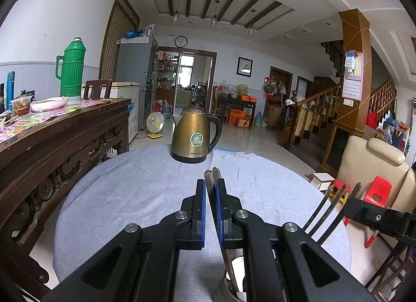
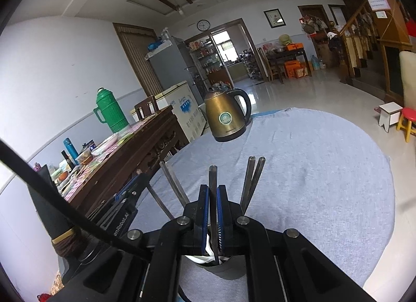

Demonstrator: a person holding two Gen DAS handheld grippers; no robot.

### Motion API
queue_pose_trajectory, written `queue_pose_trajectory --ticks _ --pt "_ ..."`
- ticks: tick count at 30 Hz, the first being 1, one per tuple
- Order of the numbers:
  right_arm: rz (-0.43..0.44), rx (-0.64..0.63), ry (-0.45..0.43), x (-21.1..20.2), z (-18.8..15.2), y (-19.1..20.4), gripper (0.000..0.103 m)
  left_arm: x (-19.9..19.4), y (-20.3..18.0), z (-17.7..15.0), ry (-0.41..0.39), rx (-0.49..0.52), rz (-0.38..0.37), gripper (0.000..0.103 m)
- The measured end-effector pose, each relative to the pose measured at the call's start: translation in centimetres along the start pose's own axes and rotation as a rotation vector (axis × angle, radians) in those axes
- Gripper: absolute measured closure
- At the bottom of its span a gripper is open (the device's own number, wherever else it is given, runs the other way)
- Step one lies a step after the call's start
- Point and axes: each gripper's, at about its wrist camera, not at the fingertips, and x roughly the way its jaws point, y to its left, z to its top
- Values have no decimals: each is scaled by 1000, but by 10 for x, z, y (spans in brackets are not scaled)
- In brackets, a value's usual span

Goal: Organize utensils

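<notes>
My left gripper [image 1: 210, 185] is shut on two thin metal utensil handles [image 1: 212, 173] that stand upright and run down into a dark utensil cup [image 1: 228, 289] under the gripper. My right gripper [image 2: 213, 192] is shut on one metal utensil handle [image 2: 212, 172] that also runs down into the utensil cup [image 2: 223, 268], low in the right wrist view. More metal handles [image 2: 253, 172] stand in the cup beside it. The right gripper [image 1: 374, 213] shows at the right of the left wrist view with several metal handles [image 1: 335, 205] before it. The left gripper [image 2: 130, 192] shows at left in the right wrist view.
A brass electric kettle [image 1: 195, 135] stands at the far edge of the round table with a blue-grey cloth [image 1: 130, 192]. A dark carved sideboard [image 1: 65, 140] with a green thermos [image 1: 71, 68] stands at left. A cream chair [image 1: 371, 172] and red stools [image 1: 377, 192] are at right.
</notes>
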Motion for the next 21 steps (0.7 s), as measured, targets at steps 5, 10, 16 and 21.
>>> queue_pose_trajectory --ticks 5,10,16,21 --pt "-6 6 6 5 0 -1 96 2 0 -1 11 0 -1 95" --pt "-22 23 18 14 3 -5 96 6 2 -1 33 1 1 95" --pt "-46 44 31 24 3 -14 95 8 3 0 43 10 10 95" --pt "-52 67 38 30 6 -23 94 7 0 -1 47 18 15 95"
